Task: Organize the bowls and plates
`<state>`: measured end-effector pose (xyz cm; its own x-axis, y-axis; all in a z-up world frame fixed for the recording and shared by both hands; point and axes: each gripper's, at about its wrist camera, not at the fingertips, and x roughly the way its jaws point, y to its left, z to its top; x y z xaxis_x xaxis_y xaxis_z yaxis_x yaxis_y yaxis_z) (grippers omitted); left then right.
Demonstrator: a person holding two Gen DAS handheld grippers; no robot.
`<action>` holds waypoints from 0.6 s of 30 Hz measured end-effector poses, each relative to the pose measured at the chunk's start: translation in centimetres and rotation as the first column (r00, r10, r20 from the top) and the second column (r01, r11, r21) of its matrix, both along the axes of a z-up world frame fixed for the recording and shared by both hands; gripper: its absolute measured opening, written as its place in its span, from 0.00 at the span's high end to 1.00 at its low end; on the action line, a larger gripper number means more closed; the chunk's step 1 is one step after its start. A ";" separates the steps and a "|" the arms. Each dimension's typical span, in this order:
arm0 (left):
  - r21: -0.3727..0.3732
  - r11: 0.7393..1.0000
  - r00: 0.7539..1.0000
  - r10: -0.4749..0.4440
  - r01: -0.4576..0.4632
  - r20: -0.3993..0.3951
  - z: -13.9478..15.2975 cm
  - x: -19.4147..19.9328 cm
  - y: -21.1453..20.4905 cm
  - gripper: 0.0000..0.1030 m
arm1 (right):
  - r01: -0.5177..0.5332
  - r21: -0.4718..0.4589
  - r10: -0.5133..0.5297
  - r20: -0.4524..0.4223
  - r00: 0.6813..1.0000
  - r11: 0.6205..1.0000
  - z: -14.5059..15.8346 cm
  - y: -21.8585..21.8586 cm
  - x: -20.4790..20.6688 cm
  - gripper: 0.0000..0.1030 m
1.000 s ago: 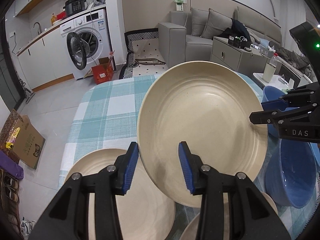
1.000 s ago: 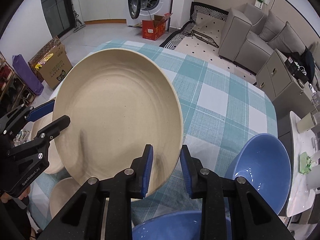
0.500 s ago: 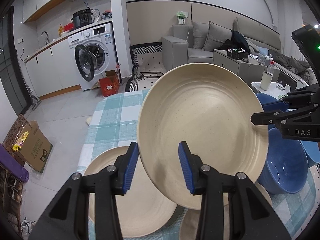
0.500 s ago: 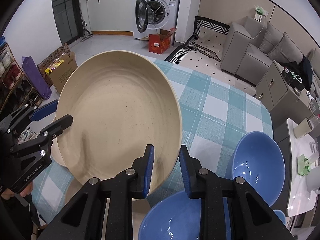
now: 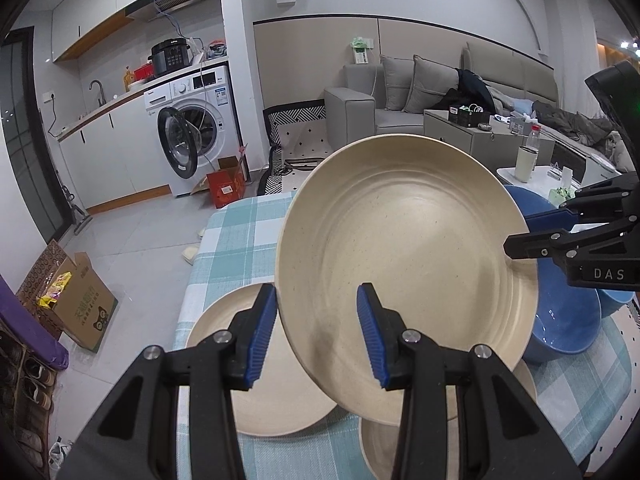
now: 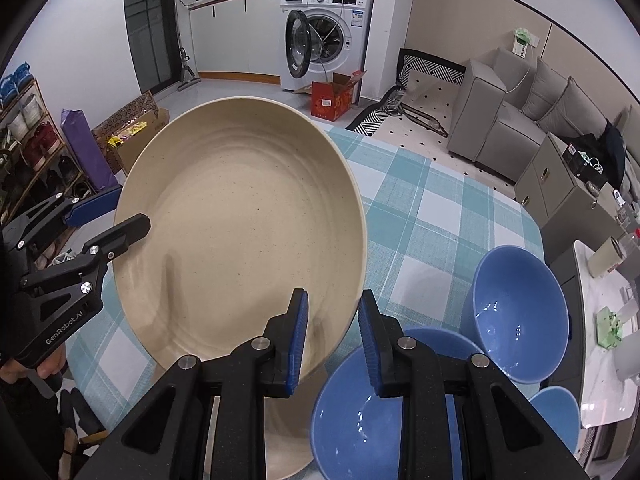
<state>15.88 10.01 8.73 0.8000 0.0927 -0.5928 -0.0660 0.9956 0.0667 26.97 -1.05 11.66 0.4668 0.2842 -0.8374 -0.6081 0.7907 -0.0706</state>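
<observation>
Raised: both claws clamp one cream plate (image 5: 404, 256); three blue bowls (image 6: 520, 316), perhaps.

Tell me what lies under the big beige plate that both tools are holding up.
Under the raised plate lie two more beige plates on the checked cloth, and a blue bowl beside them. The plate hides part of each.

Each camera sits close behind its own gripper, looking down along the fingers from opposite sides at the same beige plate (image 5: 404, 264) (image 6: 240, 240), the checked tablecloth (image 5: 236, 236) (image 6: 432, 232) and the far washing machine (image 5: 192, 136) (image 6: 324, 36).
</observation>
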 end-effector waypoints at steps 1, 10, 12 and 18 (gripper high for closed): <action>0.003 1.000 1.000 0.001 -0.001 0.001 0.0 -0.3 -0.1 0.61 | -0.002 0.002 0.002 0.000 1.000 1.000 0.0 -0.1 -0.4 0.75; 0.016 1.000 1.000 0.000 0.000 -0.005 -0.4 -2.8 -0.6 0.61 | -0.031 0.007 0.031 -0.018 0.999 1.000 -0.8 -0.3 -2.9 0.75; 0.016 1.000 1.000 0.001 -0.001 -0.011 -0.6 -3.2 -0.7 0.61 | -0.034 0.003 0.034 -0.024 0.999 0.999 -1.2 -0.2 -3.2 0.75; 0.019 1.000 1.000 0.007 -0.006 -0.027 -1.6 -4.3 -0.9 0.61 | -0.057 -0.023 0.056 -0.049 0.997 0.998 -2.6 0.0 -4.3 0.75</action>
